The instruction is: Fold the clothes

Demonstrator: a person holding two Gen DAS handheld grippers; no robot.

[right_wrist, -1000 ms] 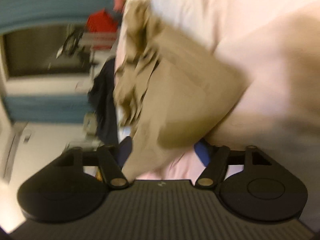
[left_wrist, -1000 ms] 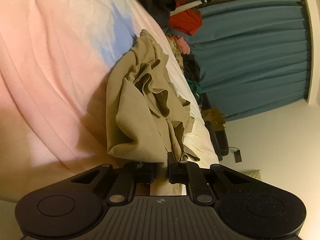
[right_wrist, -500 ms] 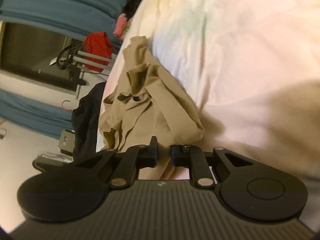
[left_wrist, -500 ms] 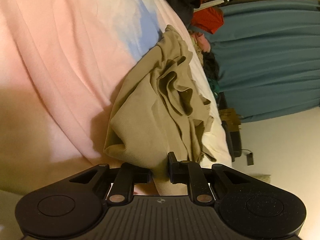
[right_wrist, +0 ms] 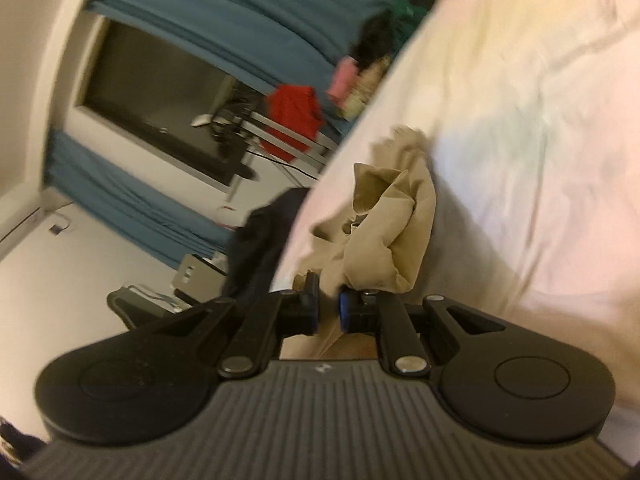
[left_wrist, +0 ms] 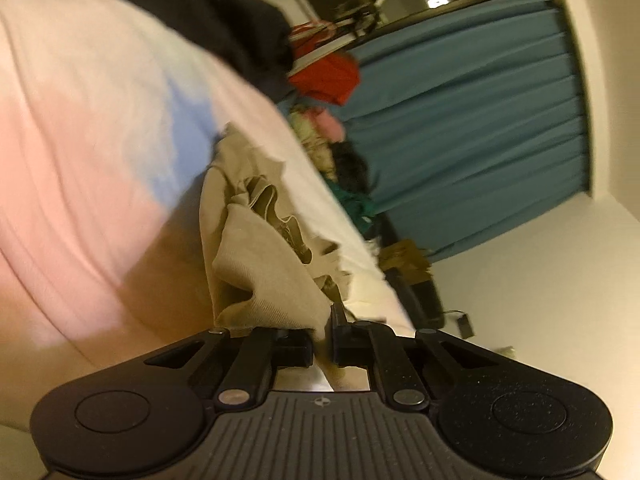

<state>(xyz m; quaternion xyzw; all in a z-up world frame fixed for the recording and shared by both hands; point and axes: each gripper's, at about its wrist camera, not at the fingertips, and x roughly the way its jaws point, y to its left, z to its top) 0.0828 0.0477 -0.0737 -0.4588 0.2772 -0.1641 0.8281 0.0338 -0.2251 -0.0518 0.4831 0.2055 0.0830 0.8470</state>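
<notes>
Left gripper: jaws clamped on a fold of the tan garment; right gripper: jaws likewise pinched on the tan garment's other edge; the garment hangs bunched between both — against the pink bedsheet; teal curtain beyond.

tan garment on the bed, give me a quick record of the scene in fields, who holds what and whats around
garment: tan garment, crumpled and bunched, not yet folded
surface: bed cover in pale pink with a blue patch
left gripper: left gripper shut on an edge of the cloth
right gripper: right gripper shut on another part of the same cloth
garment state: part held up off the bed between the two grippers
background: teal curtains, red cloth on a rack, dark clothing at the bed edge
image quality: both views motion-blurred
</notes>
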